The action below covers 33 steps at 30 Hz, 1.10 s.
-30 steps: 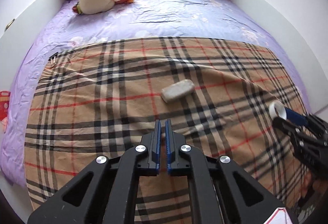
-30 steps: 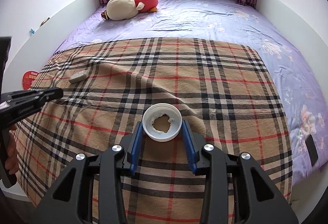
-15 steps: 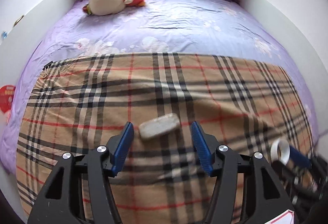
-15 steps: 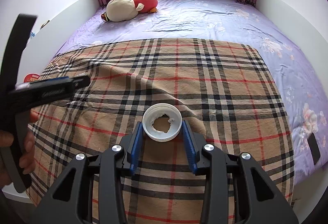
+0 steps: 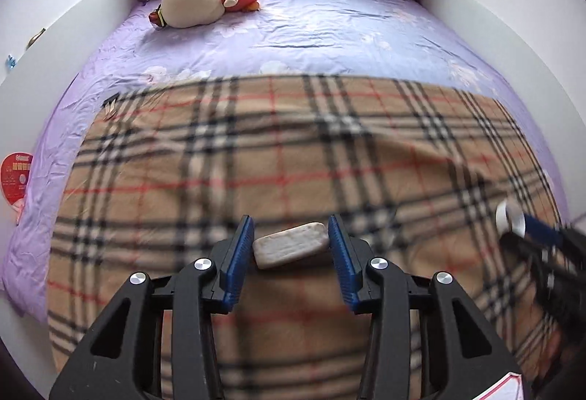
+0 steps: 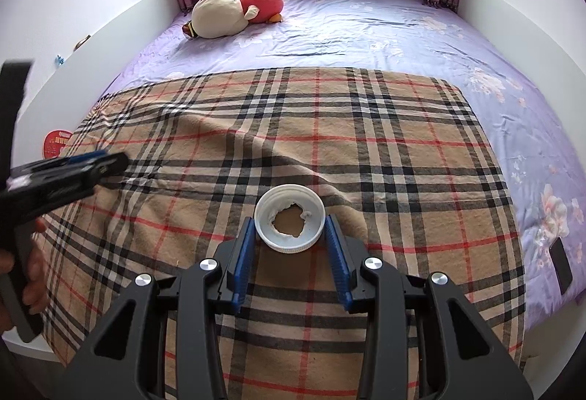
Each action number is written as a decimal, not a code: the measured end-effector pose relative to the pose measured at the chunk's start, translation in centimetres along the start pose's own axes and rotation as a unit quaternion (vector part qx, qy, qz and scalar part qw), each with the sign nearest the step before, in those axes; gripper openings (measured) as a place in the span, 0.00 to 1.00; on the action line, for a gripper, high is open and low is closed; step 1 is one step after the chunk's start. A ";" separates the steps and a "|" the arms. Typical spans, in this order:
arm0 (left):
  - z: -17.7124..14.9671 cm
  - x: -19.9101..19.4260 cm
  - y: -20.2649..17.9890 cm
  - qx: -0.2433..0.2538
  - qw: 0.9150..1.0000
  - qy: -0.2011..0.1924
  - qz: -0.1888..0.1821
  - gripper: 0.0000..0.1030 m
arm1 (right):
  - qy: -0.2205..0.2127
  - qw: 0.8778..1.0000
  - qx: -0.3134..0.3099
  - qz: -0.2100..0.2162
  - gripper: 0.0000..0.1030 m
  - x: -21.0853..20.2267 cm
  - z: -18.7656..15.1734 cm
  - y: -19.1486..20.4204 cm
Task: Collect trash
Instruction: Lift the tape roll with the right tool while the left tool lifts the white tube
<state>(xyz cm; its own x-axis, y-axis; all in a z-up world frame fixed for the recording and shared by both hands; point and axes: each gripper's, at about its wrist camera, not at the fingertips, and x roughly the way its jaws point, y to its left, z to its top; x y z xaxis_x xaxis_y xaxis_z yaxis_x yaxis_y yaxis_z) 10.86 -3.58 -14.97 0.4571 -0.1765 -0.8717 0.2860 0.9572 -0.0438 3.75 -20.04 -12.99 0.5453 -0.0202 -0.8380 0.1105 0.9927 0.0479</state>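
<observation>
In the left wrist view, the left tongs point(image 5: 291, 246) sit at lower centre with their jaws closing around a pale, flattish packet point(image 5: 290, 245) that lies on the plaid blanket point(image 5: 293, 151). The packet lies between the blue pads, tilted, its left end touching or nearly touching the left pad and a small gap at the right pad. At the right edge of that frame the right tongs point(image 5: 512, 222) show, blurred. In the right wrist view, the right tongs point(image 6: 289, 235) at lower centre grip a white lid point(image 6: 289, 222) with a torn hole in its middle, pads against its rim. A plush toy point(image 6: 234, 10) lies on the purple bed sheet point(image 6: 366, 34) at upper left.
</observation>
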 end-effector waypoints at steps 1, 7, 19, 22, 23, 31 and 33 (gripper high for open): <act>-0.4 -0.3 0.3 0.003 1.000 0.001 -0.002 0.41 | -0.001 1.000 -0.002 -0.001 0.39 -0.1 -0.1 0.0; -1.6 -1.2 1.2 -0.005 1.000 -0.006 -0.022 0.43 | -0.007 1.000 -0.017 -0.026 0.69 -0.1 -0.4 0.5; -2.3 -1.4 1.0 -0.034 0.999 -0.013 -0.013 0.52 | -0.005 0.999 -0.017 -0.035 0.70 0.9 0.3 0.9; -2.4 -1.4 1.1 -0.057 0.998 -0.013 -0.004 0.54 | -0.006 0.999 -0.014 -0.036 0.70 0.9 0.3 1.0; -2.5 -1.5 1.1 -0.072 0.997 -0.015 0.006 0.54 | -0.006 0.999 -0.013 -0.035 0.70 0.9 0.3 1.0; -2.7 -1.7 1.1 -0.136 0.990 -0.029 0.038 0.55 | -0.004 0.999 -0.013 -0.035 0.70 1.0 0.5 0.9; -2.6 -1.6 0.8 -0.139 0.989 -0.031 0.048 0.53 | -0.003 0.999 -0.013 -0.034 0.70 1.1 0.5 0.9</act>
<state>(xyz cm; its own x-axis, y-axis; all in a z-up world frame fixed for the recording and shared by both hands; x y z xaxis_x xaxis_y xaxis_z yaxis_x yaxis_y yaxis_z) 8.23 -1.92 -14.88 0.5250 -0.0866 -0.8467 0.0000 0.9948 -0.1017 4.81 -19.23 -13.58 0.5429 -0.0878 -0.8352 0.1257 0.9918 -0.0225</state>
